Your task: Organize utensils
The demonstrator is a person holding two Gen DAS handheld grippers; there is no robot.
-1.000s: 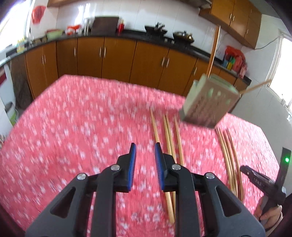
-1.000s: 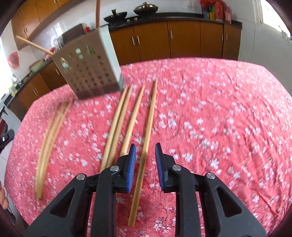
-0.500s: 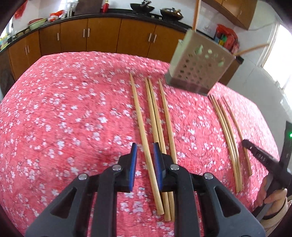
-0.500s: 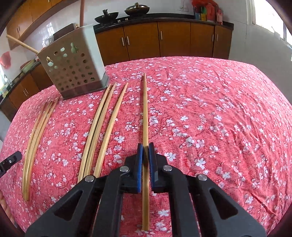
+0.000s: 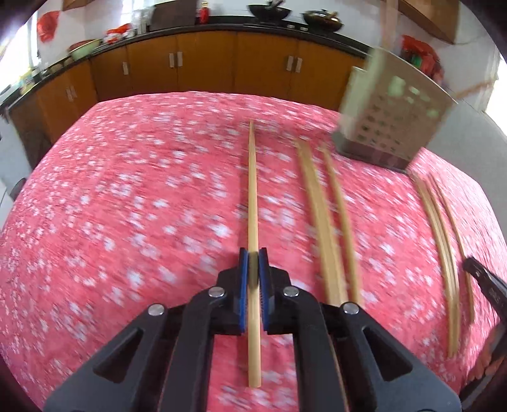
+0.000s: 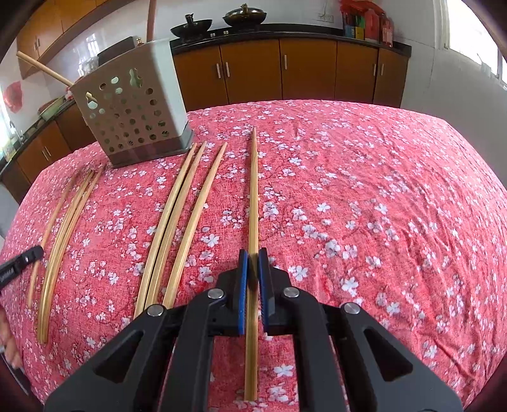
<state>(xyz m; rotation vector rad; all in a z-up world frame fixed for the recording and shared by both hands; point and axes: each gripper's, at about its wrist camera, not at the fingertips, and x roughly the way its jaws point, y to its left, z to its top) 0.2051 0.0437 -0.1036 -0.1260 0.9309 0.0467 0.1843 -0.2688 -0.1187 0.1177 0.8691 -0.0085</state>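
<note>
Setting: kitchen with brown wooden base cabinets [image 5: 206,73] under a dark counter, two black woks [image 6: 190,27] on it. Foreground: table under a red cloth with white blossom print [image 5: 126,206].

- Left gripper [image 5: 253,266]: blue-padded fingers clamped onto a long pale bamboo chopstick [image 5: 252,190], which runs straight ahead between them. The cloth is blurred and the stick is sharp.
- Right gripper [image 6: 253,266]: fingers likewise pinched onto a matching bamboo chopstick [image 6: 253,190], its tip pointing away. Whether it is the same stick cannot be told.
- Beige perforated square utensil holder [image 6: 133,107]: upright at the far side of the cloth, with sticks rising from its top.
- Three loose chopsticks [image 6: 177,222]: lying just left of the right gripper's stick.
- Further bundle of chopsticks [image 6: 60,228]: near the cloth's left edge.
</note>
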